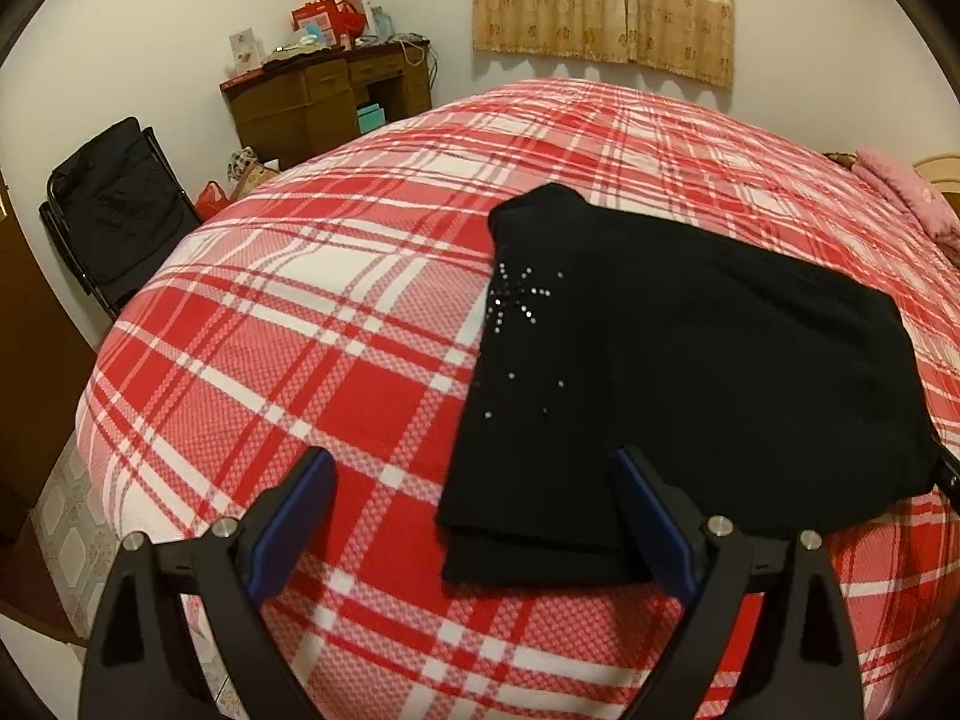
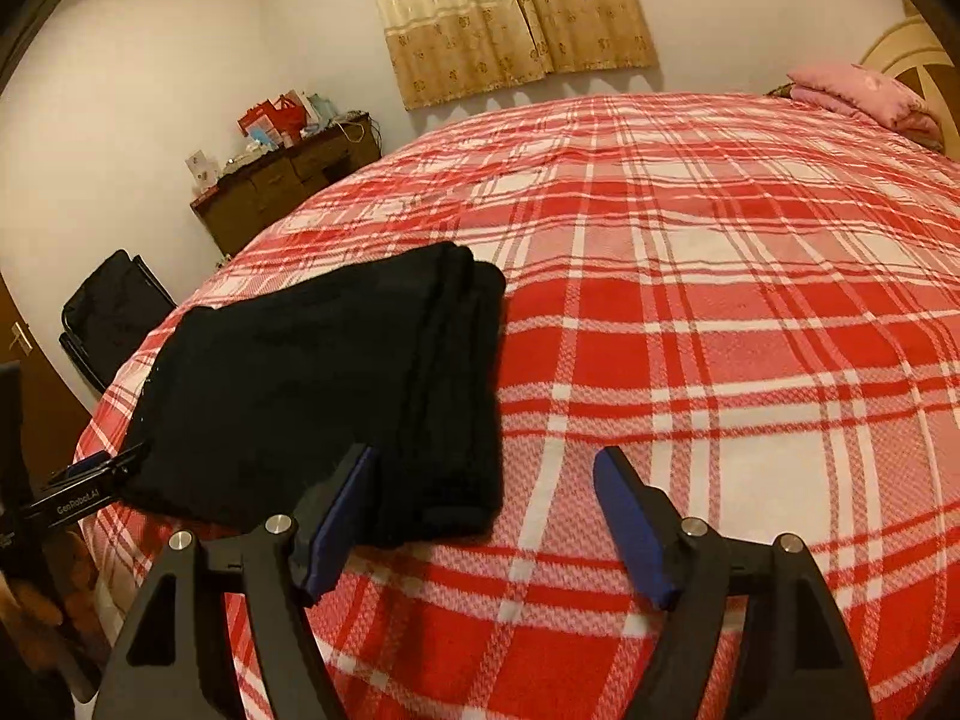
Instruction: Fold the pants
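I have the black pants (image 1: 690, 372) lying on the bed (image 1: 312, 324), near its front edge, already doubled into a compact stack; the layered edges show along the right side in the right wrist view, and a spray of small rhinestones sits on the top layer in the left wrist view. They rest flat on the red-and-white plaid bedspread, I judge because that broad, soft surface gives the fabric room to be laid over itself without sliding off.

My left hand-held gripper (image 1: 474, 516) is spread wide and holds nothing. Its right finger (image 1: 651, 525) overlaps the pants' near edge in the picture, while the left finger (image 1: 294, 516) is over bare bedspread, so the near left corner of the stack lies in the gap between them. Whether the finger actually touches the cloth I cannot tell from this angle.

My right hand-held gripper (image 2: 486, 510) is likewise spread and empty, straddling the near right corner of the stack: its left finger (image 2: 345, 516) is over the black fabric, the other over plaid.

With one gripper at each near corner, I judge both are placed to pinch that edge together, either for one more fold away from me or to square the stack. The folding looks nearly finished.
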Available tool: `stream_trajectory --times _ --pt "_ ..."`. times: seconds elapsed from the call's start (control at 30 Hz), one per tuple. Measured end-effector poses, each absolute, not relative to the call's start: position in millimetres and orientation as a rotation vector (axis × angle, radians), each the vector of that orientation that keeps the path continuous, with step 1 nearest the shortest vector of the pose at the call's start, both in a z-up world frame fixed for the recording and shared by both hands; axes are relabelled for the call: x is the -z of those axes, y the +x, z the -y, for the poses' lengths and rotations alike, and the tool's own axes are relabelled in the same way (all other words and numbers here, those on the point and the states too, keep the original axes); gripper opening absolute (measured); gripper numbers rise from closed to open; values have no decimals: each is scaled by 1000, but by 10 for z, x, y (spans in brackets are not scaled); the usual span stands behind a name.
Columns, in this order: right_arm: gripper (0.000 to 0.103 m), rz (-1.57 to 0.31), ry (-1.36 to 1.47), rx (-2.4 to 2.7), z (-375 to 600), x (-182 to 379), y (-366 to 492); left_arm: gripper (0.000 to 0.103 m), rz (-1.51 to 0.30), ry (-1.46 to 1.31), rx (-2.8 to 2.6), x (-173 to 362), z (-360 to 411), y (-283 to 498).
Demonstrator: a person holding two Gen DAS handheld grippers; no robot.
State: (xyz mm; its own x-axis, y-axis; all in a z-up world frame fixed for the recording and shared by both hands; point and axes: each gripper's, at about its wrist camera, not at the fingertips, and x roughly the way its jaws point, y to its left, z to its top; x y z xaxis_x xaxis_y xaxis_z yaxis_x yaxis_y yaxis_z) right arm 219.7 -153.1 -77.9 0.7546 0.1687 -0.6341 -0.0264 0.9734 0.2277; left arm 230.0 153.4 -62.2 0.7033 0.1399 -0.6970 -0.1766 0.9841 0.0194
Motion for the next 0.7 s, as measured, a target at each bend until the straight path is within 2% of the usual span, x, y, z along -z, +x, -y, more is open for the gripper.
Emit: stream_trajectory --times 0.1,0.2,0.33,0.5,0.6,0.7 --pt "75 -764 166 -91 1497 775 2144 95 -794 -67 -172 618 -1530 2270" --pt "76 -824 114 -52 1416 709 2084 90 -824 -84 -157 585 -1488 2207" --pt "76 -750 129 -104 1281 595 1892 88 -815 -93 -94 524 -1375 2095" --pt "76 -745 87 -147 1009 603 1815 88 -796 -37 -47 506 -1156 1953" --pt "76 -754 101 -144 967 602 1791 90 -787 -7 -39 475 -1089 1904" --pt "76 -790 104 -122 959 619 1812 98 -809 24 -61 492 -1063 1909"
